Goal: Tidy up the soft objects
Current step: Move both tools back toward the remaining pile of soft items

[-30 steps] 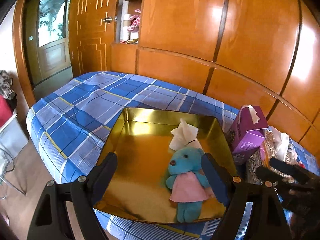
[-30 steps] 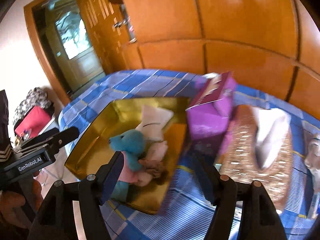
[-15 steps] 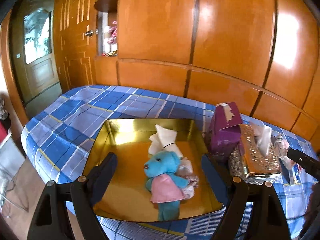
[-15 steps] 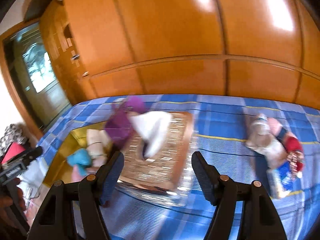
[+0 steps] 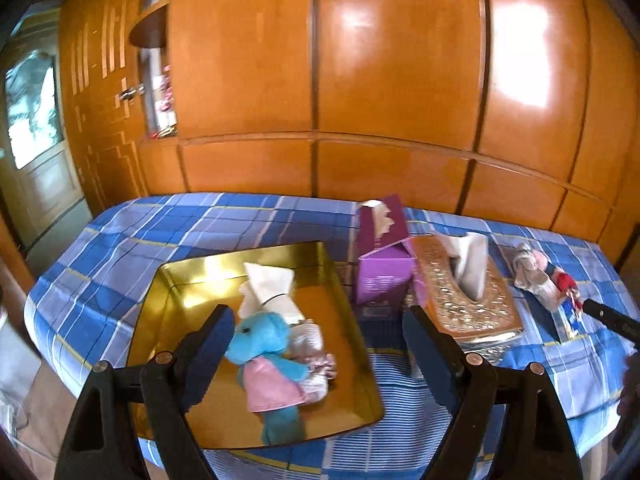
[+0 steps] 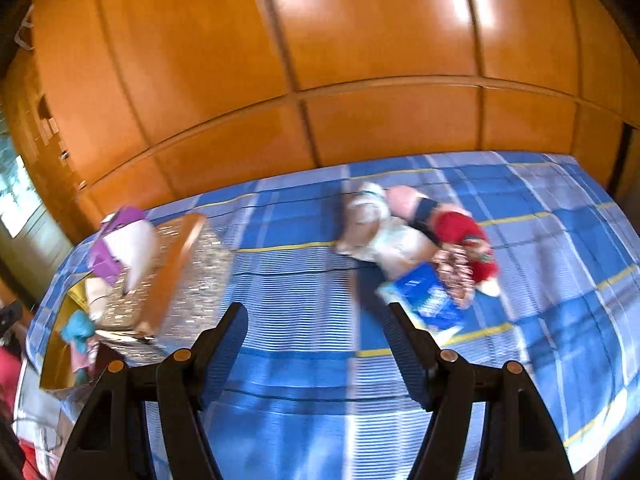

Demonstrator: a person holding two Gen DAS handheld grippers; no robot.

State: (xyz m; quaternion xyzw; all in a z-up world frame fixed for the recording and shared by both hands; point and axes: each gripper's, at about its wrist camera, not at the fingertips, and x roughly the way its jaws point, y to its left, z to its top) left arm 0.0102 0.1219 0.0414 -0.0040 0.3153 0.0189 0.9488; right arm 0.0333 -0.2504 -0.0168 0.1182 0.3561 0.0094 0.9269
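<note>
My right gripper (image 6: 316, 344) hangs open and empty above the plaid bedspread (image 6: 280, 280). The remaining pile of plush toys (image 6: 416, 240) lies ahead and slightly right of it, long axis running left-to-right, well apart. My left gripper (image 5: 318, 344), also open, hovers over the gold tray (image 5: 352, 320), so right is nearer.

Tray (image 5: 168, 280): gold. Plush bear (image 5: 264, 336): turquoise, with a pink dress. Tissue box (image 5: 384, 276): purple. Table cover (image 6: 300, 360): blue plaid with white and yellow lines. Wall panels (image 5: 400, 80): glossy orange wood.
</note>
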